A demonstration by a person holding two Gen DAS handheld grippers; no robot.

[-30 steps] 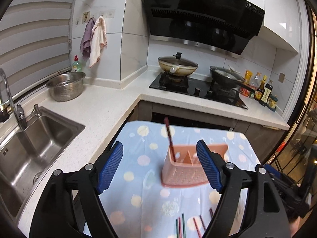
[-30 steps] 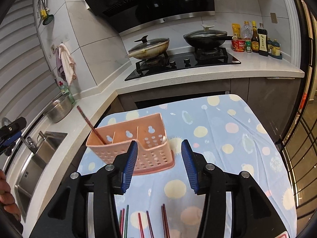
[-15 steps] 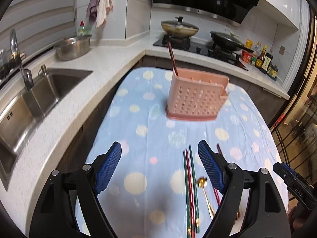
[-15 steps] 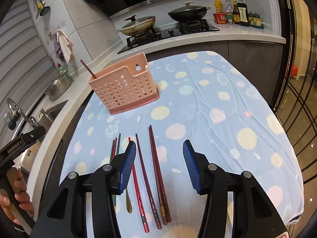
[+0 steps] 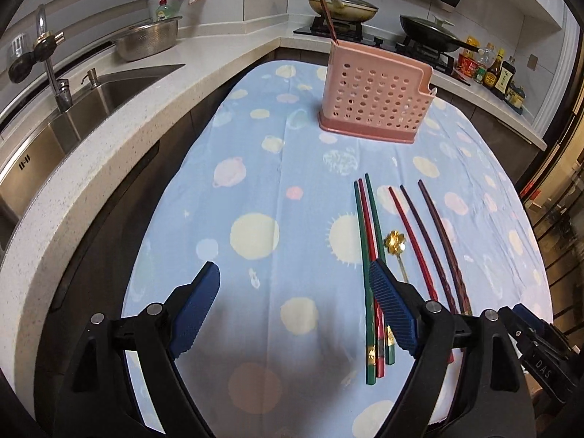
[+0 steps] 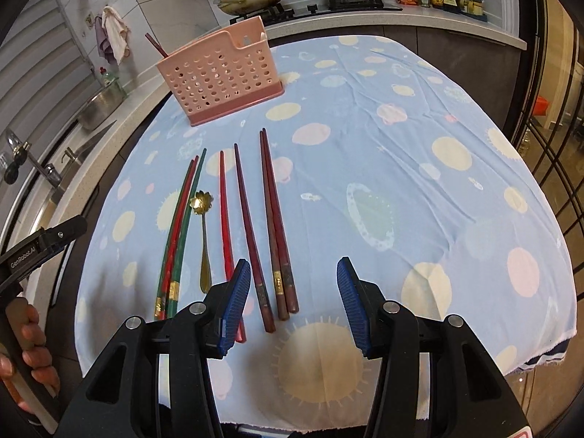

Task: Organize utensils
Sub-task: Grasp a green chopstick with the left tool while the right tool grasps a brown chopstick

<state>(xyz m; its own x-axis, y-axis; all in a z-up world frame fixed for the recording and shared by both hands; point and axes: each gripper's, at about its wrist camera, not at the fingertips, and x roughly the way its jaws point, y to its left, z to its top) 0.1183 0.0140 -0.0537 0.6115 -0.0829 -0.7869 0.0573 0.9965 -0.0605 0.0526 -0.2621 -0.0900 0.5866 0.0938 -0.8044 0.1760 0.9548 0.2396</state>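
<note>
Kitchen table under a pale blue cloth with pastel dots (image 6: 365,116), seen from both hand-held grippers.

At far left, a pink perforated plastic utensil caddy (image 6: 219,80), upright, with one dark red chopstick (image 6: 155,44) leaning out of its left end.

Nearer, in a loose row on the cloth: a tight bundle of green and red lacquered chopsticks (image 6: 180,226); just right, a small gold spoon with a flower-shaped bowl (image 6: 202,215); then a single red chopstick (image 6: 224,219), a single dark maroon chopstick (image 6: 250,233), and a touching pair of brown wooden chopsticks (image 6: 275,226).

Left gripper (image 5: 292,306) with blue pads spread wide, empty, above the cloth, right pad over the green and red bundle. Right gripper (image 6: 294,304) likewise spread and empty, above the thick near ends of the maroon and brown sticks.

Likely handling: light, rigid, thin, and glossy, so prone to rolling or slipping from the pads. Best hold probably across the thicker, decorated near ends, one or a pair at once. Spoon equally light; slim handle the sensible place.
</note>
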